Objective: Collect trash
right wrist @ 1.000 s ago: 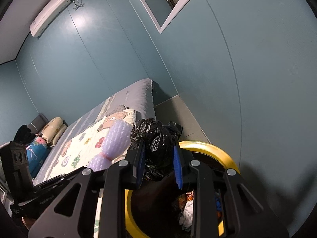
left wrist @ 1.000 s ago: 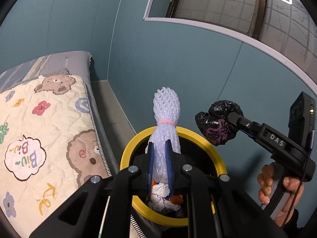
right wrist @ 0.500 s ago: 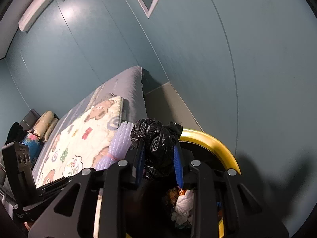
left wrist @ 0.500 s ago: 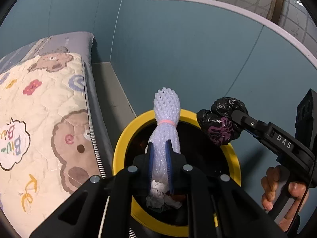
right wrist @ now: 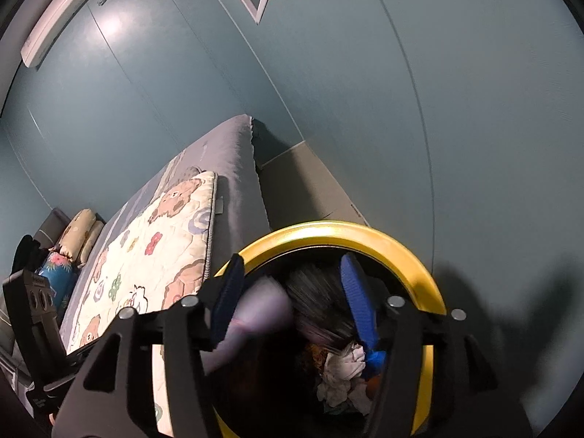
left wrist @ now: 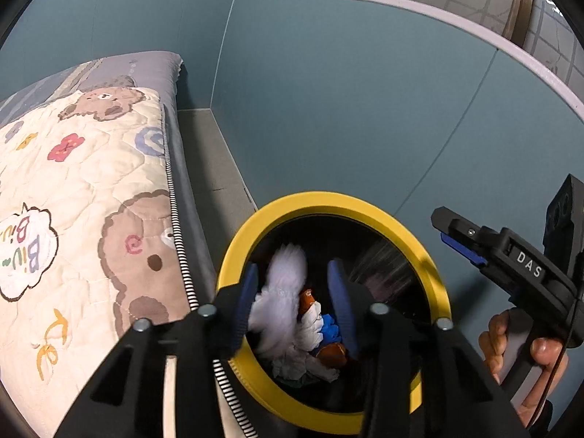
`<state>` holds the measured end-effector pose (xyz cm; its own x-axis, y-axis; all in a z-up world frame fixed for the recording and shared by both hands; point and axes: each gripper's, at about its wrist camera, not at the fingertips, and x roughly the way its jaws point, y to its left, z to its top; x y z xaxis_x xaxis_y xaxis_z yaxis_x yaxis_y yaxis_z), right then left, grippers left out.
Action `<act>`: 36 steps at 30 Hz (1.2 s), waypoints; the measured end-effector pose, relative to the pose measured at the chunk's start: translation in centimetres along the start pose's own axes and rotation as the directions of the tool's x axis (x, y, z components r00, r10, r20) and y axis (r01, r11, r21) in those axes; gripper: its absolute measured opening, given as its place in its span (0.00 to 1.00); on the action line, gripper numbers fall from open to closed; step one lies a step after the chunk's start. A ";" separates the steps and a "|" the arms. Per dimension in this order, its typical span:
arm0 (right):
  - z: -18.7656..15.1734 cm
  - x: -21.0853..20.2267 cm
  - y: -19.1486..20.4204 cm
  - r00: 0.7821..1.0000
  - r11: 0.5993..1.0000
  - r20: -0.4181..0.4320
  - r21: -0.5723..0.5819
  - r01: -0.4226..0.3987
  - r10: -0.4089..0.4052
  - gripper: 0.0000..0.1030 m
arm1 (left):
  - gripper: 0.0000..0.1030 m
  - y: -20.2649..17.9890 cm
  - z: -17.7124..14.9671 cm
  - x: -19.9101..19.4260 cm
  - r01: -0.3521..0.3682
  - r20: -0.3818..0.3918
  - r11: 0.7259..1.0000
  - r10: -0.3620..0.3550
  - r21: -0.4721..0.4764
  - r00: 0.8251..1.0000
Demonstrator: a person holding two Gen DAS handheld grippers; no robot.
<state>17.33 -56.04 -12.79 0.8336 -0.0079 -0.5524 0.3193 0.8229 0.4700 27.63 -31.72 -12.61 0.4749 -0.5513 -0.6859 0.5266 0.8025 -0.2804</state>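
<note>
Opening over the yellow-rimmed bin (left wrist: 368,208), the left claw (left wrist: 292,292) spreads its blue pads, and the white foam net (left wrist: 281,299) is a blur between them, clear of both and dropping into the bin. Right claw (right wrist: 292,292) is opening too; the black bag (right wrist: 321,303) streaks between its pads, free of them. Crumpled paper (right wrist: 343,368) lies at the bottom. Bed (left wrist: 175,168) with its cartoon quilt (left wrist: 91,189) sits just beside the bin.
</note>
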 end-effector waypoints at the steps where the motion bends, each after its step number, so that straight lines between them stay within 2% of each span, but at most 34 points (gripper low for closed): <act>1: 0.1 -0.4 0.2 1.000 1.000 0.010 0.000 0.008 -0.008 0.56 | 0.46 0.0 0.0 -0.3 -0.002 0.005 1.000 0.002 -0.003 1.000; 2: 0.2 -0.7 0.2 1.000 1.000 0.015 0.003 0.008 -0.008 0.57 | 0.56 0.1 0.0 -0.8 -0.007 0.014 1.000 0.007 -0.011 1.000; 3: 0.2 -1.0 0.4 1.000 1.000 0.017 0.004 0.003 -0.003 0.58 | 0.60 0.3 0.1 -1.2 -0.012 0.023 1.000 0.013 -0.020 1.000; 9: 0.0 -1.9 1.5 1.000 1.000 0.005 -0.002 0.005 -0.005 0.62 | 0.62 1.8 -0.1 -3.3 -0.022 0.043 0.998 0.025 -0.065 0.999; 14: -1.1 -2.1 2.9 0.999 0.999 -0.035 -0.008 -0.032 0.032 0.67 | 0.63 3.7 -1.1 -5.7 -0.057 0.068 0.994 0.064 -0.095 0.996; 23: -3.3 -3.5 8.8 0.989 0.987 -0.080 -0.094 -0.130 0.122 0.72 | 0.66 8.0 -3.5 -11.4 -0.125 0.130 0.977 0.148 -0.174 0.980; 30: -5.5 -5.2 14.8 0.971 0.962 -0.113 -0.156 -0.225 0.209 0.90 | 0.78 11.4 -5.9 -17.3 -0.210 0.204 0.952 0.256 -0.221 0.945; 32: -6.0 -5.6 16.3 0.969 0.957 -0.112 -0.166 -0.237 0.220 0.92 | 0.81 12.2 -6.5 -18.6 -0.220 0.220 0.947 0.272 -0.233 0.937; 36: -7.1 -6.3 19.1 0.962 0.946 -0.127 -0.187 -0.264 0.243 0.92 | 0.89 14.0 -8.3 -22.3 -0.254 0.259 0.929 0.323 -0.268 0.910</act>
<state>14.95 -36.22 -5.17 0.8222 0.2641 -0.5043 -0.0019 0.8871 0.4615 18.59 -6.29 -6.79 0.7854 -0.3013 -0.5408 0.1797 0.9469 -0.2666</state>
